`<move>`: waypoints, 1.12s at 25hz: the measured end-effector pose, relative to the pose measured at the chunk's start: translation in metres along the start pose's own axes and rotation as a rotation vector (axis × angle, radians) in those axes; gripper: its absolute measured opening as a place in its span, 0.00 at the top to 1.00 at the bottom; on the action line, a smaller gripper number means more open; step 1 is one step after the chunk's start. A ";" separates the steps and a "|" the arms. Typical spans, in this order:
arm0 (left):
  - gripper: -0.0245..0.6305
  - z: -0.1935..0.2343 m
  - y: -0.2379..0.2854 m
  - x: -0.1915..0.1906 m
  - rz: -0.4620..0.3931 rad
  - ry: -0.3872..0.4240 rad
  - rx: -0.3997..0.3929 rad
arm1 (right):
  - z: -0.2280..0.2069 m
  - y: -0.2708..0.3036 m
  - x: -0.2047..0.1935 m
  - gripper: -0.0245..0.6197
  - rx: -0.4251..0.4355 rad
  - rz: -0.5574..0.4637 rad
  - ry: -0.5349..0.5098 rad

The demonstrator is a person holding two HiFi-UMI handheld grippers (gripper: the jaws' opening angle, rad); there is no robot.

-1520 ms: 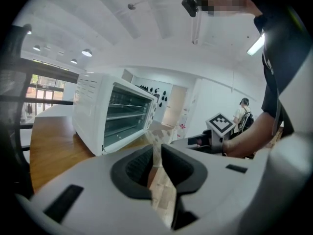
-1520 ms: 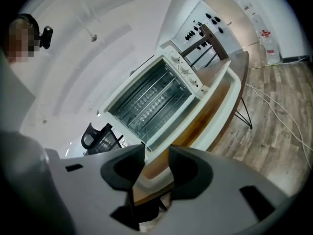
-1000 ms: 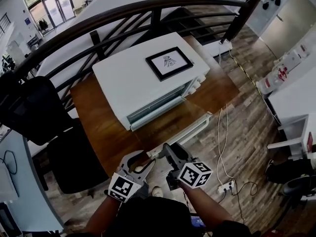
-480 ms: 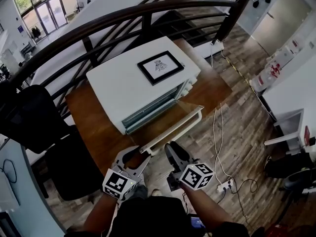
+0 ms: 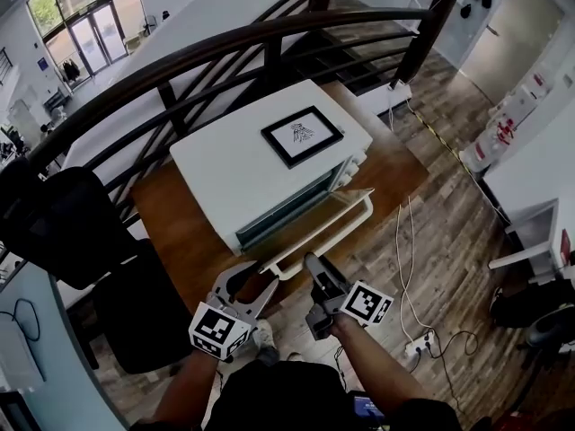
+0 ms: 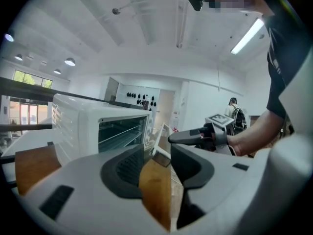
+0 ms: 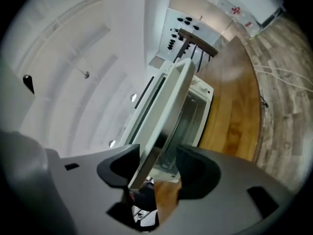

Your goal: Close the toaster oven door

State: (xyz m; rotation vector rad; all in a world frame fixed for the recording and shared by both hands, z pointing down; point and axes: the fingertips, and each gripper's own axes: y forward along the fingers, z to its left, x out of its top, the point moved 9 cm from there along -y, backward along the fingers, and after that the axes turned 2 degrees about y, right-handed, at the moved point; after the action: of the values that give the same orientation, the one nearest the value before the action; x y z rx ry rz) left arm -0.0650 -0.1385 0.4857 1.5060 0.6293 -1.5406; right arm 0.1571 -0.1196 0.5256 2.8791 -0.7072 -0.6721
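A white toaster oven [image 5: 260, 155] stands on a wooden table [image 5: 175, 227]; its glass door [image 5: 332, 218] hangs partly open, tilted up off level, white handle [image 5: 310, 248] toward me. My right gripper [image 5: 314, 263] is at that handle edge. In the right gripper view the door's edge [image 7: 164, 111] lies between the opening jaws of the right gripper [image 7: 154, 168], near the left pad and apart from the right one. My left gripper [image 5: 241, 281] hovers beside it at the table's front edge, open, nothing between its fingers [image 6: 128, 166]; the oven [image 6: 98, 131] shows ahead.
A dark curved railing [image 5: 225, 34] runs behind the table. A black chair [image 5: 67, 227] stands at the left. White cables [image 5: 404, 241] and a power strip [image 5: 422, 344] lie on the plank floor at the right. A framed picture [image 5: 301, 136] lies on the oven's top.
The door has swung up from lying flat to partly raised. My right gripper has risen with its handle edge and its jaws have widened. The left gripper has barely moved.
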 end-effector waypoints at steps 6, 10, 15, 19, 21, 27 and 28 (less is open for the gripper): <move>0.69 0.016 0.002 0.008 -0.007 0.007 -0.006 | 0.015 0.025 0.003 0.66 0.076 -0.010 0.030; 0.69 0.017 -0.001 0.007 -0.019 -0.006 -0.015 | 0.017 0.036 -0.002 0.72 0.113 -0.029 0.136; 0.70 0.023 -0.001 0.011 -0.013 0.009 0.003 | 0.021 0.045 0.001 0.74 0.120 -0.057 0.150; 0.70 0.024 -0.016 0.009 -0.012 0.018 0.063 | 0.026 0.049 0.002 0.74 0.103 -0.054 0.138; 0.70 0.027 -0.023 0.006 -0.021 -0.006 0.092 | 0.028 0.054 0.004 0.74 0.105 -0.054 0.132; 0.70 0.034 -0.037 0.005 -0.037 -0.057 0.161 | 0.035 0.067 0.009 0.73 0.110 -0.030 0.080; 0.70 0.036 -0.039 0.006 -0.045 -0.064 0.173 | 0.037 0.070 0.011 0.72 0.109 -0.023 0.073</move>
State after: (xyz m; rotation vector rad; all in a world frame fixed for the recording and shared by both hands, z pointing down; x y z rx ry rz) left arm -0.1161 -0.1503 0.4764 1.5722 0.5066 -1.7073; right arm 0.1201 -0.1864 0.5021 2.9975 -0.7230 -0.5446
